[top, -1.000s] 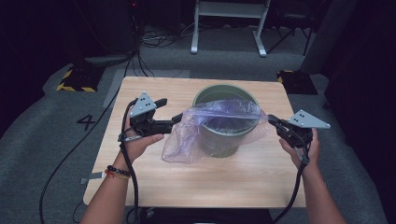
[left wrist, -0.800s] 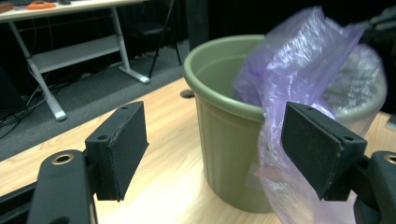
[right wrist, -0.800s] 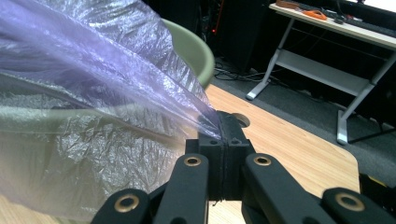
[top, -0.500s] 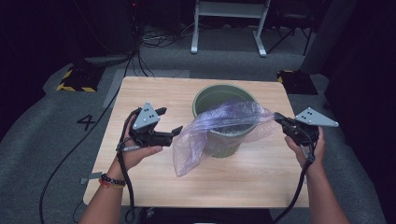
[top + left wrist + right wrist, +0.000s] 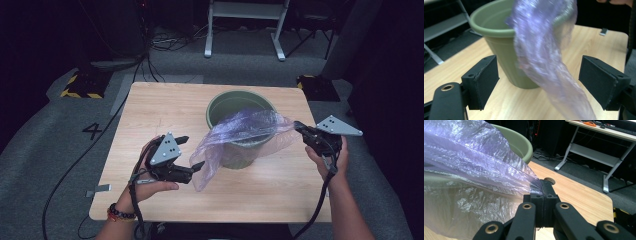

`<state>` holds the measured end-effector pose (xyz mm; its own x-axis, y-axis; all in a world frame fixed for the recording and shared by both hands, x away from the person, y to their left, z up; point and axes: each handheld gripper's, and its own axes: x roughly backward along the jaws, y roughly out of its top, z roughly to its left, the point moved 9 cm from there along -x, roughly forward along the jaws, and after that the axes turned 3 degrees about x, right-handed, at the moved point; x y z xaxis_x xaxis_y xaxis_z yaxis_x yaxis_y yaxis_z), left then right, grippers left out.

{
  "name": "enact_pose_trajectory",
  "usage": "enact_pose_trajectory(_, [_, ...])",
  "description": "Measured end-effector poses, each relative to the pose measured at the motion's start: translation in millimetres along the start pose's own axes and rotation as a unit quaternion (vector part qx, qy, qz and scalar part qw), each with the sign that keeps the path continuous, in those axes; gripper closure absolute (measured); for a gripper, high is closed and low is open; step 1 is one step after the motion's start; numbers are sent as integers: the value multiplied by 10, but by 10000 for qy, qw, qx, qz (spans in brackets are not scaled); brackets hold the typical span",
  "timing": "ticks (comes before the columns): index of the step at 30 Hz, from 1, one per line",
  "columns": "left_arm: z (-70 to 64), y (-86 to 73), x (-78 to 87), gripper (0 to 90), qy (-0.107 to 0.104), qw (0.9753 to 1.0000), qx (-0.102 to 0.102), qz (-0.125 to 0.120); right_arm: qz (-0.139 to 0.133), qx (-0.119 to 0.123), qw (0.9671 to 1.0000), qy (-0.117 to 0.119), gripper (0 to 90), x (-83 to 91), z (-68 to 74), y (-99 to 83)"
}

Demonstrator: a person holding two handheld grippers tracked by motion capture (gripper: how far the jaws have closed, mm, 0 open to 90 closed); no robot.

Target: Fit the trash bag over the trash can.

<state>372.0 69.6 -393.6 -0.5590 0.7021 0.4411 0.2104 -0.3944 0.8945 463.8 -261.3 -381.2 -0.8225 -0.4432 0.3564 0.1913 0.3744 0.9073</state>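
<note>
One right hand-held gripper [image 5: 300,128] pinches the thin purple plastic bag [image 5: 240,135] draped over the green round plastic pot [image 5: 235,107]; the left hand-held gripper [image 5: 192,152] gapes released.

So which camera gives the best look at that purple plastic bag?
The high view: the whole plastic bag drapes across the green pot. The right gripper view shows its pinched edge close up; the left gripper view shows its blurred loose end.

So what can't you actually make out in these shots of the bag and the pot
- Inside of the green pot: in the high view, the purple plastic bag covers much of its mouth.
- The bag's lower end: in the left hand-held gripper view it is motion-blurred and cut off by the bottom edge.
- The bag's pinched edge: in the right hand-held gripper view, the shut jaws hide it.
- Items on the far desk: too small.
</note>
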Motion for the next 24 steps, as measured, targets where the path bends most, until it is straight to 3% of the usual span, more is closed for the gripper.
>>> enact_pose_trajectory(2, [57, -45, -94, 230, 318, 9993, -62, 184, -22, 4, 10000, 14, 900, 5, 13, 9])
enact_pose_trajectory(3, [90, -70, -141, 279, 381, 9989, -83, 258, -17, 20, 10000, 13, 900, 5, 18, 11])
enact_pose_trajectory(6, [286, -105, -229, 520, 624, 9973, -49, 375, -9, 23, 10000, 24, 900, 0, 20, 16])
enact_pose_trajectory(8, [441, -86, -247, 663, 782, 9962, -92, 362, -5, 29, 10000, 10, 900, 0, 7, 23])
enact_pose_trajectory(11, [615, -1, -250, 830, 800, 9966, -51, 211, 25, 51, 10000, -23, 900, -16, -20, 34])
enact_pose_trajectory(13, [687, 59, -273, 881, 805, 9965, -145, 180, 76, 94, 9999, -32, 898, -41, -32, 36])
enact_pose_trajectory(17, [849, 184, -374, 894, 994, 9948, -197, 82, 218, 109, 9997, -65, 894, -137, -72, 24])
enact_pose_trajectory(24, [1093, 347, -555, 894, 1102, 9937, 83, -206, 381, -156, 9991, -30, 892, -336, -178, -18])
